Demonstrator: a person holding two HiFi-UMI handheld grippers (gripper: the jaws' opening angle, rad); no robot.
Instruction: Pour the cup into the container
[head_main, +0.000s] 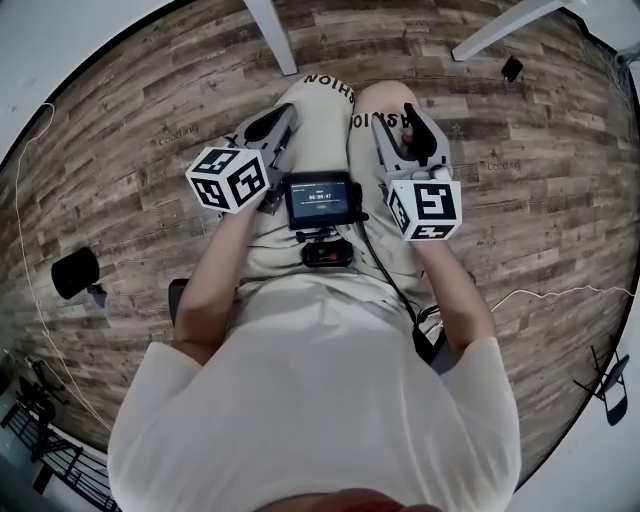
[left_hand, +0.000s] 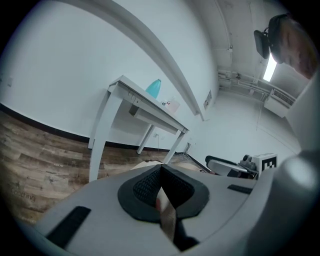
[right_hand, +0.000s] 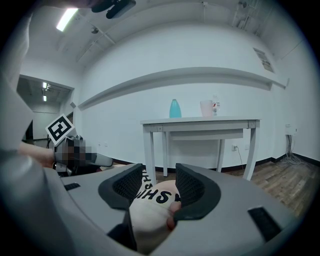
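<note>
The cup (right_hand: 206, 108), set far off on the tabletop (right_hand: 200, 121) near a teal container (right_hand: 175, 108), is judged light and easily crushed, best taken mid-wall; the left gripper (left_hand: 160, 170) is pressed together, the right gripper (right_hand: 159, 172) spread, both empty.

You sit with both grippers resting on your cream trousers (head_main: 322, 120). The left gripper (head_main: 278, 125) lies on your left thigh and the right gripper (head_main: 405, 135) on your right thigh, with their black-and-white marker cubes (head_main: 230, 178) nearest you. A small black screen device (head_main: 320, 199) sits between them. Brown wood-plank floor (head_main: 120, 120) surrounds you, and two white table legs (head_main: 272, 35) stand ahead.
</note>
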